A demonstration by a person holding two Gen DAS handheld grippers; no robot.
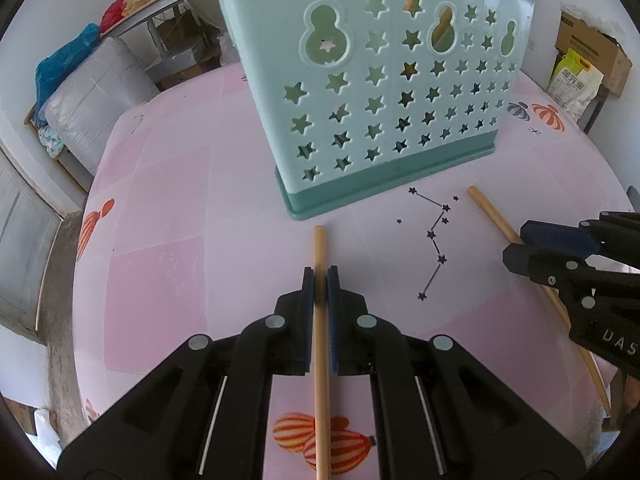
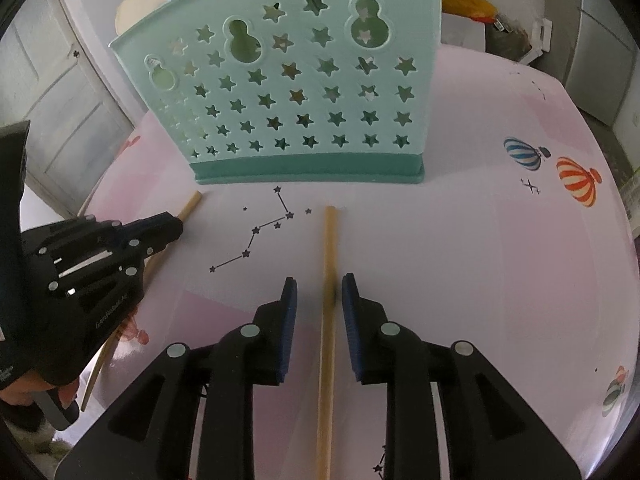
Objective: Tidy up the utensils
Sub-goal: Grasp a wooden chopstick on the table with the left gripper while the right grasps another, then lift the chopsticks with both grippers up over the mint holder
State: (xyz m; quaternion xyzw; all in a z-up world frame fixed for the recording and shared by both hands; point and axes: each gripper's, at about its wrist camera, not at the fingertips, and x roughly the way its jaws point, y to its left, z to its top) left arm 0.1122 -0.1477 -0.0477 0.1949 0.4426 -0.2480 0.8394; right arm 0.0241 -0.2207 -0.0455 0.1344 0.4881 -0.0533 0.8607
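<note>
A teal utensil holder with star cut-outs stands on the pink table; it also shows in the right wrist view, with several utensils sticking out of its top. My left gripper is shut on a wooden chopstick that points at the holder's base. My right gripper is open, its jaws on either side of a second wooden chopstick lying on the table. In the left wrist view that second chopstick runs under the right gripper. The left gripper shows in the right wrist view.
The pink tablecloth has balloon and constellation prints. Cardboard boxes and a bag stand beyond the table's right edge, bedding and shelves at the left. A door is behind.
</note>
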